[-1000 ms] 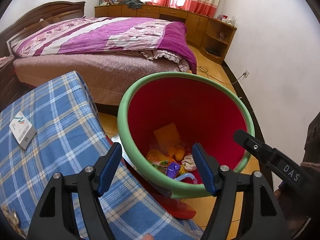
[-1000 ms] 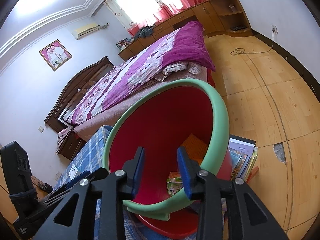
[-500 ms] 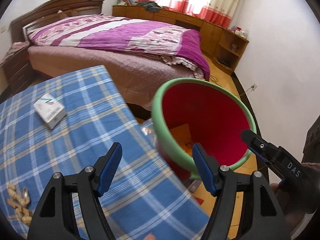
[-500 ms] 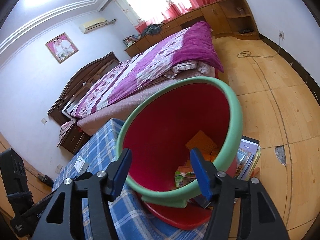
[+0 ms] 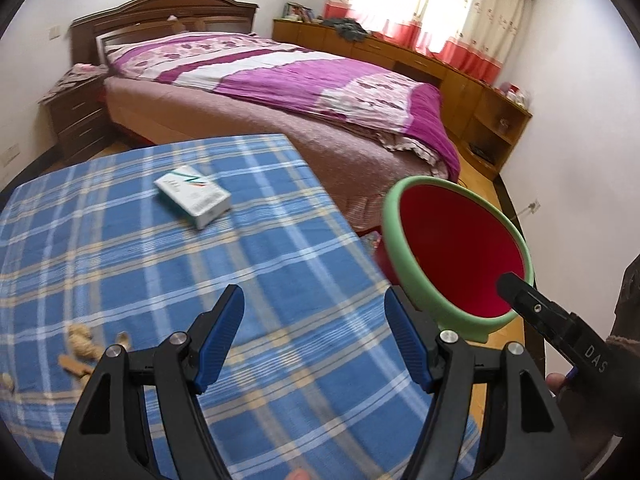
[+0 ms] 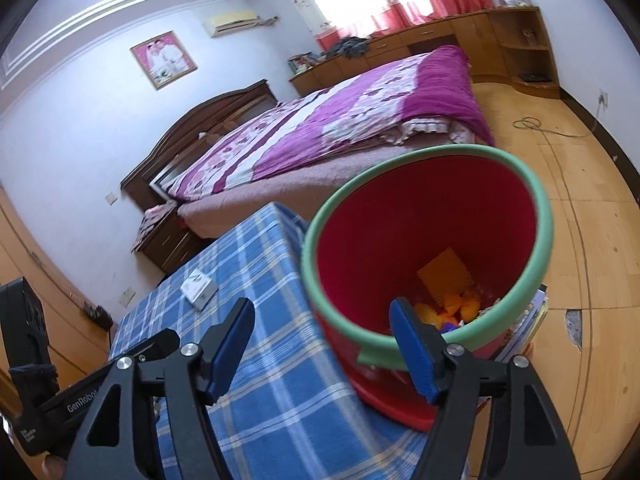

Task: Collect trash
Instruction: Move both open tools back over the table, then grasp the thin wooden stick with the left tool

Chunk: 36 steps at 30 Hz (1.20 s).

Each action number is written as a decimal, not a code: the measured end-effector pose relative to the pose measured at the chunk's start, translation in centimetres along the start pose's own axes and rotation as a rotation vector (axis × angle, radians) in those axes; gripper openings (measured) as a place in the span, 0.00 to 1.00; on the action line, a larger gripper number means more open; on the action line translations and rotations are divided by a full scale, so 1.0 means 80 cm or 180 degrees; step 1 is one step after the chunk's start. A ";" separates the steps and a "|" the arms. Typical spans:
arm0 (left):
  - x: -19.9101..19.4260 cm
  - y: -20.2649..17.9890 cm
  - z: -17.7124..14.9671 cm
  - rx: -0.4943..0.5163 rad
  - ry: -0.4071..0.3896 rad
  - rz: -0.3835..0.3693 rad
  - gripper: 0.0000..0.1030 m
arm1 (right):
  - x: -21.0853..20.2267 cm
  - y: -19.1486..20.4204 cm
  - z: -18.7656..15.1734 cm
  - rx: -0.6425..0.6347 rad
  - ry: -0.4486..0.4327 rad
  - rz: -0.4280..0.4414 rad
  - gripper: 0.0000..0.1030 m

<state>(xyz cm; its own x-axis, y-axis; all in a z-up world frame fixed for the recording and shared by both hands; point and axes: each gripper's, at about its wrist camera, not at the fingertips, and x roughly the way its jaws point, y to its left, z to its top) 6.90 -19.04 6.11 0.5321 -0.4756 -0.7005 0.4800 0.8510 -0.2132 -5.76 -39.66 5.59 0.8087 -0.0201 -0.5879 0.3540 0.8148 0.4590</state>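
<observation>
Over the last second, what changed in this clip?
The left gripper swung from over the red bin toward the checkered tabletop, bringing the white box and peanut shells into view. The right gripper let go of the bin's rim; its jaws widened. Bin and box stayed put.

Both wrist views face bed (image 5: 280, 92) over checked tabletop (image 5: 160, 280); right view nearer bin (image 6: 432, 248), probably.

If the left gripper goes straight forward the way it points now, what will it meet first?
Most likely the blue checked tablecloth: the open left gripper points down at bare cloth. The white box lies farther ahead to the left, and the red bin to the right. Depth is uncertain.
</observation>
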 end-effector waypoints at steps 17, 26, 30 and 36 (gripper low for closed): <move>-0.057 0.099 -0.039 -0.0328 -0.0100 0.0381 0.70 | 0.015 0.078 -0.048 -0.0355 0.0267 0.0114 0.76; -0.057 0.146 -0.063 -0.0402 0.0012 0.0583 0.70 | 0.029 0.103 -0.063 -0.0486 0.0385 0.0139 0.80; -0.050 0.160 -0.071 -0.0416 0.0065 0.0665 0.71 | 0.035 0.108 -0.070 -0.0538 0.0426 0.0121 0.81; -0.031 0.173 -0.075 -0.0340 0.0175 0.0738 0.76 | 0.048 0.108 -0.075 -0.0527 0.0521 0.0101 0.81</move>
<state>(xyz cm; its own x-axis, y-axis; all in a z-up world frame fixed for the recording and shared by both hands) 8.02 -4.76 0.80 0.5793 -0.2549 -0.7743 0.2716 0.9559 -0.1115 -2.46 -29.25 3.31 0.7263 0.0901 -0.6814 0.2368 0.8978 0.3712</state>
